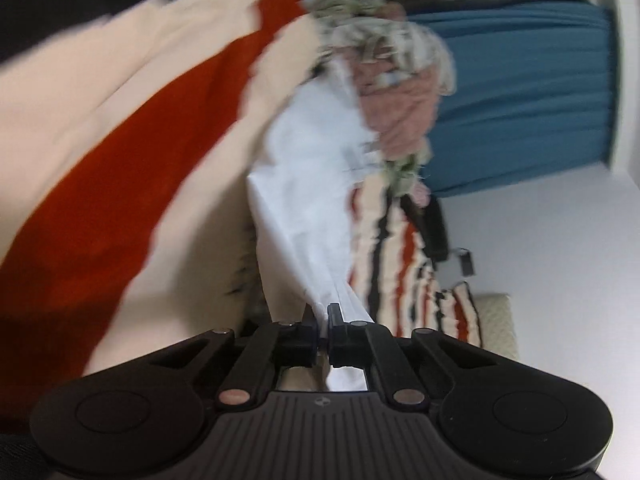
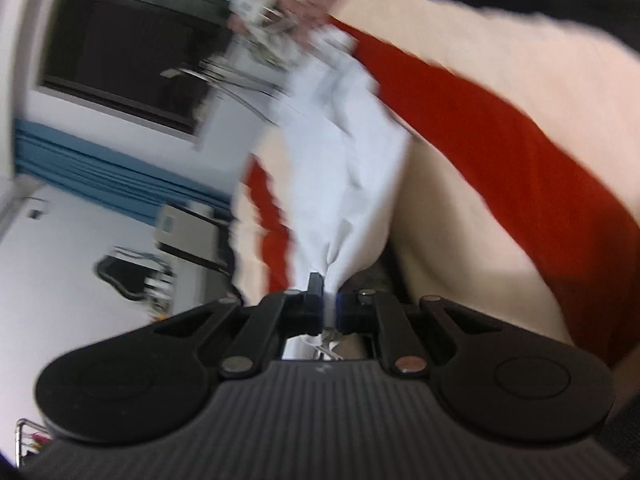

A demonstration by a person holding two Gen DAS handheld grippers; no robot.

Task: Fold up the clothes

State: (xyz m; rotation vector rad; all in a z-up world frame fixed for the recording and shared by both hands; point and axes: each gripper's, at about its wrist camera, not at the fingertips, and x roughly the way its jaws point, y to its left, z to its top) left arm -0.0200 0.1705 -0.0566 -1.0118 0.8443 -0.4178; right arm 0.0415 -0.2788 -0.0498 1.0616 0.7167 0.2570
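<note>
Cloth (image 1: 304, 184), white and bunched, runs straight out from the left tongs (image 1: 324, 320) toward 12 o'clock; the jaws are pinched tight on a gathered edge of it, and a bit of the same fabric shows behind them at 6 o'clock, inside the linkage. Farther up, the cloth widens and meets a pile (image 1: 396, 80) of pink and patterned garments at about 1 o'clock. A striped cover (image 1: 132, 152) of cream, red and black fills the field from 8 to 11 o'clock, and a blue curtain (image 1: 520, 92) hangs at 2 o'clock.

From the right wrist, the right tongs (image 2: 328, 300) are likewise clamped on a puckered fold of the cloth (image 2: 344, 168), which rises from them toward 12 o'clock. The striped cover (image 2: 500, 160) lies from 1 to 4 o'clock; a dark window (image 2: 132, 52) sits at 10 o'clock. Both views are motion-blurred.
</note>
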